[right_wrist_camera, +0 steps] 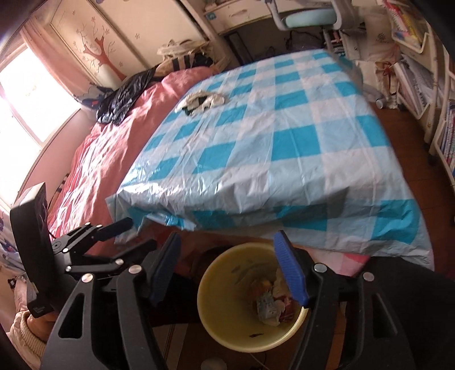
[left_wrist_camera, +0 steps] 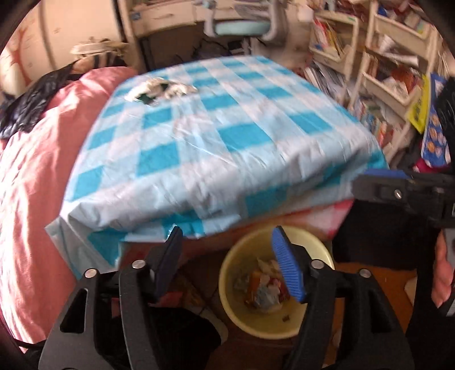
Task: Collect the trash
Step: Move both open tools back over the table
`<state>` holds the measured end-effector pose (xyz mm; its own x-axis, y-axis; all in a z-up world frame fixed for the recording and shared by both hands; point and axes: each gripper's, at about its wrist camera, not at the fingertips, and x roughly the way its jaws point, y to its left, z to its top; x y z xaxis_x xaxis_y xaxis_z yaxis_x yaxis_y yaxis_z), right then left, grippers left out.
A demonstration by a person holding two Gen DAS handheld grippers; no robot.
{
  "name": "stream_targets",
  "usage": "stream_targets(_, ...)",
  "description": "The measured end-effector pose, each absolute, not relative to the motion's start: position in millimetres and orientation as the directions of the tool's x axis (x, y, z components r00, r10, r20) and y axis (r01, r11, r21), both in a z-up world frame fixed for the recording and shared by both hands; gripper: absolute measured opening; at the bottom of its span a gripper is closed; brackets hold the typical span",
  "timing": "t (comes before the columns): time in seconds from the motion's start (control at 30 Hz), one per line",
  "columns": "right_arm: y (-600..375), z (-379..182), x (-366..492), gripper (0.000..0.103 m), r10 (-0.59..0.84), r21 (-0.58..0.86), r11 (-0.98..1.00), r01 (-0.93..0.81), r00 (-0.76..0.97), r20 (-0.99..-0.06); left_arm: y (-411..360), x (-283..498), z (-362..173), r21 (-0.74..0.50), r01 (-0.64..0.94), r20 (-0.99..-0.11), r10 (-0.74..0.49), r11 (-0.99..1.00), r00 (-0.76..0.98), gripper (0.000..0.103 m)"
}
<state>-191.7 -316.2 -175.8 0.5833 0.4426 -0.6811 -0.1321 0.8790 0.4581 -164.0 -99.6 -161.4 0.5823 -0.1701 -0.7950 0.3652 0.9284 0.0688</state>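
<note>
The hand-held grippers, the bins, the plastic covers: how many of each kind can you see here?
Hand-held grippers: 2, the left hand-held gripper and the right hand-held gripper, both open and empty
Yellow bin holding wrappers: 1
Blue checked plastic cover: 1
Crumpled trash pile on the cover: 1
Black plastic bag on the pink bedding: 1
Total: 6

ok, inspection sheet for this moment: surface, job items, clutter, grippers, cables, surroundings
Surface: blue-checked plastic sheet over the table, beside a pink bedspread.
Job's things: crumpled trash on the sheet's far side; yellow bin on the floor below the near edge, wrappers inside.
Clutter: black bag on the bedspread.
Grippers: left gripper and right gripper both open, empty, above the bin.
Cables: nothing seen.
Surroundings: bookshelves, desk chair, window.
</note>
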Motion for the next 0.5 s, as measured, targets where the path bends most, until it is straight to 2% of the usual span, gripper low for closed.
stream_targets(0.07, -316, -168, -194, 0.069, 0.416, 0.435, 0.891, -0.129, 0.616, -0.669, -89, -160, -151, 0.053, 0.307, -0.762, -0.16, 0.95, 0.628, 0.068)
stream_targets(0.13, -312, -157, -193, 0.069, 0.397, 0.41, 0.901, -0.141, 0.648, -0.65, -79, -157, -140, 0.044, 0.246, -0.719, -0.14, 0.968, 0.681, 0.075)
stream_targets(0.27, -303, -131, -183, 0.076, 0.374, 0.34, 0.919, -0.197, 0.707, -0.6, -65, -142, -117, 0.053, 0.154, -0.646, -0.083, 0.987, 0.759, 0.083)
stream_targets(0.5, -283, -104, -135, 0.079, 0.35, 0.182, 0.936, -0.302, 0.74, -0.575, -44, -93, -95, 0.093, 0.073, -0.626, 0.001, 0.993, 0.78, 0.087)
